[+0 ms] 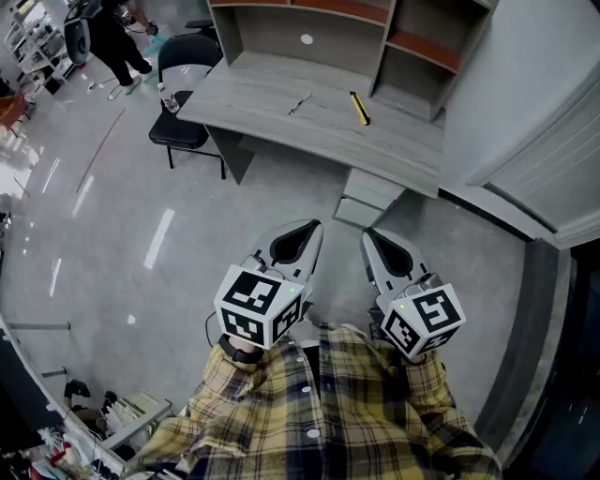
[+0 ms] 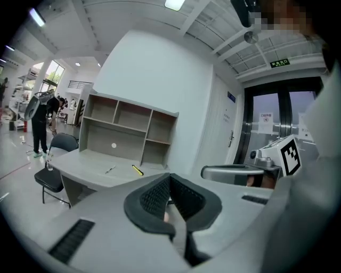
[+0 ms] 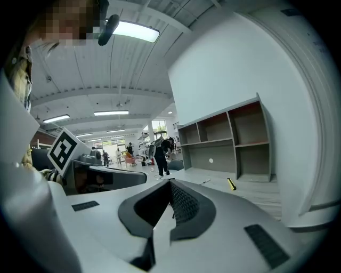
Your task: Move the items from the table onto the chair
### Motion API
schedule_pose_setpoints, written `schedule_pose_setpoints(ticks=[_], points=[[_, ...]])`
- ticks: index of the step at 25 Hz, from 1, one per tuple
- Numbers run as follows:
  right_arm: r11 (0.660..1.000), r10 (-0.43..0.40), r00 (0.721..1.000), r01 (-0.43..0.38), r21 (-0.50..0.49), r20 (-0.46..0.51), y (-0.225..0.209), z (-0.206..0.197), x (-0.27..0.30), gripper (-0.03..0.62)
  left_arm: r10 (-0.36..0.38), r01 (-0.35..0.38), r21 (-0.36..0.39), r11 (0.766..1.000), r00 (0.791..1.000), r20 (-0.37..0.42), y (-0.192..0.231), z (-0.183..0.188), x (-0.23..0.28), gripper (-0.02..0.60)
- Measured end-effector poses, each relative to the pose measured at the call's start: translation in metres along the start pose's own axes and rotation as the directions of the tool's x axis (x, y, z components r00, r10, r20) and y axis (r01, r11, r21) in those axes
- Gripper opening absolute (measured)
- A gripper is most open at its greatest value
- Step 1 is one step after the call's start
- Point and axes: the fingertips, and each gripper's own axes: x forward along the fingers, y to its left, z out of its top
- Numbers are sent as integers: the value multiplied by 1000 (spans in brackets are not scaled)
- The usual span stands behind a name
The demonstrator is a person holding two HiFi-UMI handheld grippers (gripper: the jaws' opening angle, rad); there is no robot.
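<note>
Bare floor [image 1: 141,234] stretches from the near side up to the desk [image 1: 281,122], so its front edge and top lie open to a reach from the front and from above. The shelf unit [image 1: 309,28] closes off the back of the desk, the white wall [image 1: 525,122] hems in its right end, and a low pedestal [image 1: 370,197] juts out beneath it on that side. The chair [image 1: 178,131] stands against the desk's left end, open from the floor side, with a bottle [image 1: 169,97] at the corner between them.
</note>
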Motion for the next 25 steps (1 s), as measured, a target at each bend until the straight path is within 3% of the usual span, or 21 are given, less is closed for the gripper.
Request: schedule_pose_setpoints(ticks=[13, 19, 25], points=[[998, -18, 998, 21, 62, -57, -15, -18, 33, 18, 59, -63, -70, 996, 997, -52, 49, -22, -8, 5], [998, 5, 996, 1, 63, -93, -42, -18, 80, 18, 78, -85, -102, 991, 995, -68, 88, -18, 32, 5], [998, 25, 995, -19, 59, -94, -88, 4, 143, 18, 95, -101, -106, 989, 994, -61, 135, 11, 92, 5]])
